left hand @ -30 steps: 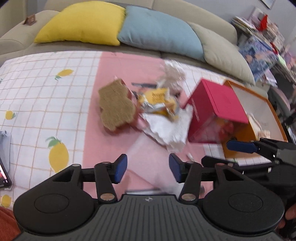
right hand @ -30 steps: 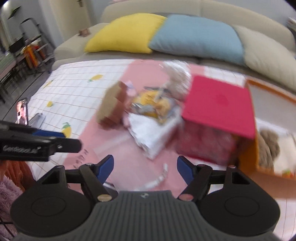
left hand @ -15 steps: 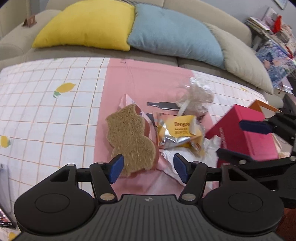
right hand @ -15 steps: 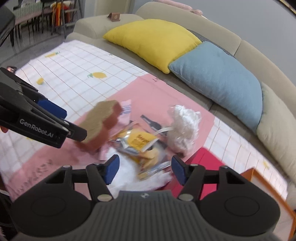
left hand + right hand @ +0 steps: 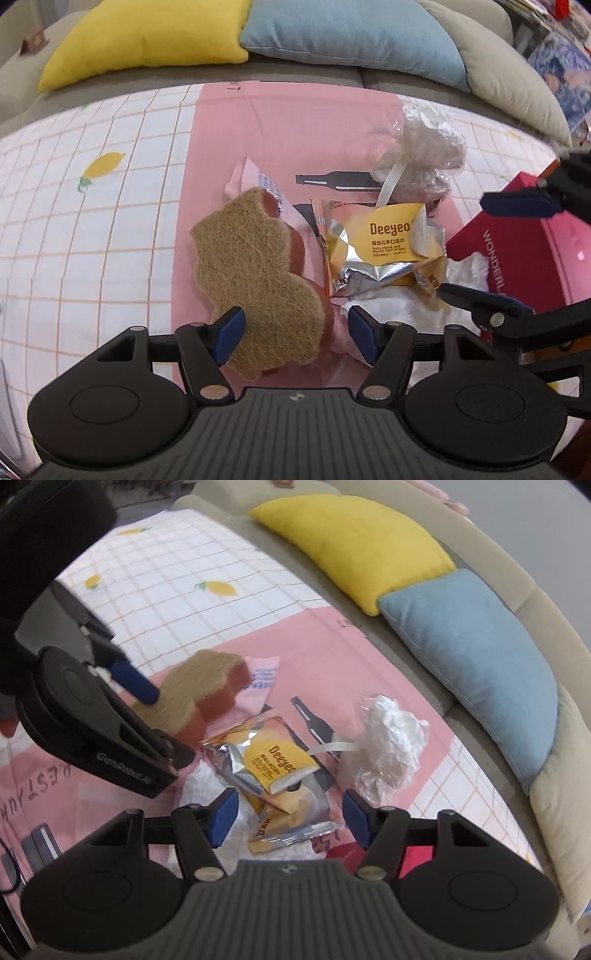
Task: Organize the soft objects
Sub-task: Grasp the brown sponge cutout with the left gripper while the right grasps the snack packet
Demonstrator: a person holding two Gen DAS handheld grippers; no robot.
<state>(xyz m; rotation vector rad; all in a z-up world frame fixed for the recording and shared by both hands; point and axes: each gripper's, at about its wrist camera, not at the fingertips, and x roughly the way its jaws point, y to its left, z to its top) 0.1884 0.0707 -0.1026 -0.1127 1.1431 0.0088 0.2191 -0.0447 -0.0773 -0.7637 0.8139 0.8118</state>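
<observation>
A brown bear-shaped scrub sponge [image 5: 255, 280] lies on the pink cloth [image 5: 295, 122]. My left gripper [image 5: 294, 336] straddles its near end, jaws opening; the left pad [image 5: 229, 334] is at the sponge's edge and the right pad stands clear. The sponge [image 5: 199, 686] and left gripper [image 5: 159, 720] also show in the right wrist view. My right gripper [image 5: 288, 812] hangs open over yellow-and-silver wet-wipe packets [image 5: 273, 764], not touching them. The wipes [image 5: 384, 247] lie beside a plastic-wrapped white puff [image 5: 421, 147] and crumpled white tissue [image 5: 406, 306].
A red box [image 5: 535, 258] stands at the right, behind the right gripper's fingers [image 5: 517, 205]. A pink sachet [image 5: 258, 181] pokes out from under the sponge. Yellow [image 5: 147, 37], blue [image 5: 351, 37] and beige [image 5: 517, 74] cushions line the sofa behind. A lemon-print cloth [image 5: 92, 184] spreads left.
My left gripper came forward and down until the sponge sits between its jaws, which widened. The right gripper rolled and shifted left from the red box to over the wipes.
</observation>
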